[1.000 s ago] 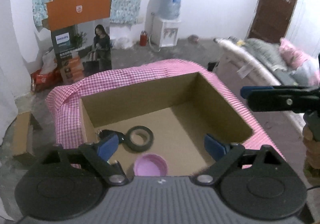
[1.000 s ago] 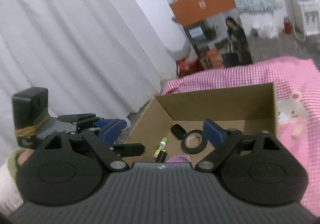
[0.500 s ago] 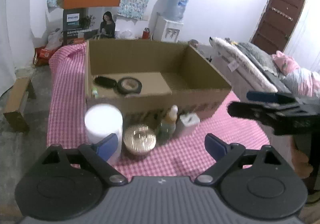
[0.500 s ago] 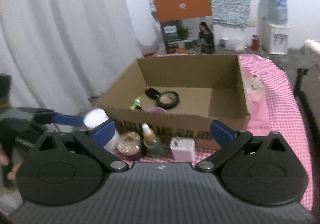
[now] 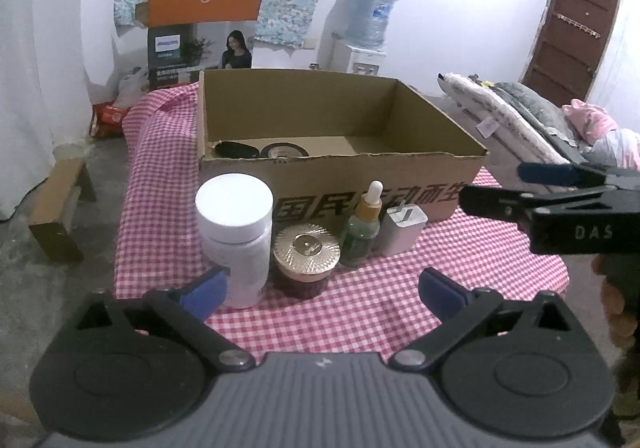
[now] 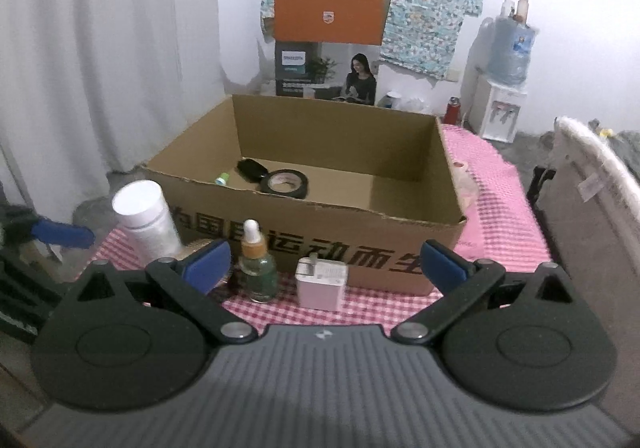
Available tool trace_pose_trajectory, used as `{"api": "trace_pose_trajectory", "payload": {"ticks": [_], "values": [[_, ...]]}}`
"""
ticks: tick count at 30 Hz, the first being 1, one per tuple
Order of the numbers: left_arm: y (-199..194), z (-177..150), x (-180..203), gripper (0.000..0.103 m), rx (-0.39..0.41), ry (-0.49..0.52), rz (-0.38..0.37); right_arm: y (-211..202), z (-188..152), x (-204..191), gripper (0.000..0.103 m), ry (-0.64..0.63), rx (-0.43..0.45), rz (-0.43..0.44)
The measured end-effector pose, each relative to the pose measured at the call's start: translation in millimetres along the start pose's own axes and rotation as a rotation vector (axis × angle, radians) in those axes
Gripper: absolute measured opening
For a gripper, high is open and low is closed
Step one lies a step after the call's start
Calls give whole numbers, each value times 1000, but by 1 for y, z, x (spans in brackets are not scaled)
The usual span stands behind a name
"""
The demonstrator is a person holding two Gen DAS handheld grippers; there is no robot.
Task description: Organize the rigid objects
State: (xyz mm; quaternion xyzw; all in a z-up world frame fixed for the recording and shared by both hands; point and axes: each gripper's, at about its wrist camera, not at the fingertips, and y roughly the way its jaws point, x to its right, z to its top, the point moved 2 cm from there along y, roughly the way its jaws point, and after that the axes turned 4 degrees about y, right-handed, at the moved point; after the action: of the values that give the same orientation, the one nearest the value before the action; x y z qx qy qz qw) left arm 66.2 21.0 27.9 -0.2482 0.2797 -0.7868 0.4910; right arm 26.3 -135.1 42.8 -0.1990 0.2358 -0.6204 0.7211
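— What's around, biggest first?

— A cardboard box (image 5: 340, 176) on the pink-checked surface (image 5: 400, 300), holding a black tape roll (image 6: 286, 184), a dark oval case (image 6: 251, 169) and a small green-capped item (image 6: 221, 179). Before its near wall, in a row: white jar (image 5: 234, 236), gold-lidded jar (image 5: 306, 258), dropper bottle (image 5: 364, 226), white charger (image 5: 402, 230).

— And the fingers?

— The left gripper (image 5: 322, 288) is opening, nothing between its fingers — the white jar is just past the left one. The right gripper (image 6: 326, 262) is spread wide, empty, with dropper bottle and charger ahead.
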Motion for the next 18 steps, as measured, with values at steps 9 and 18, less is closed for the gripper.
{"api": "trace_pose_trajectory", "payload": {"ticks": [9, 18], "values": [[-4, 5, -17, 103, 58, -82, 3, 0, 1, 5, 102, 126, 26, 189], [-3, 2, -26, 103, 72, -129, -23, 8, -6, 3, 102, 172, 4, 234]]}}
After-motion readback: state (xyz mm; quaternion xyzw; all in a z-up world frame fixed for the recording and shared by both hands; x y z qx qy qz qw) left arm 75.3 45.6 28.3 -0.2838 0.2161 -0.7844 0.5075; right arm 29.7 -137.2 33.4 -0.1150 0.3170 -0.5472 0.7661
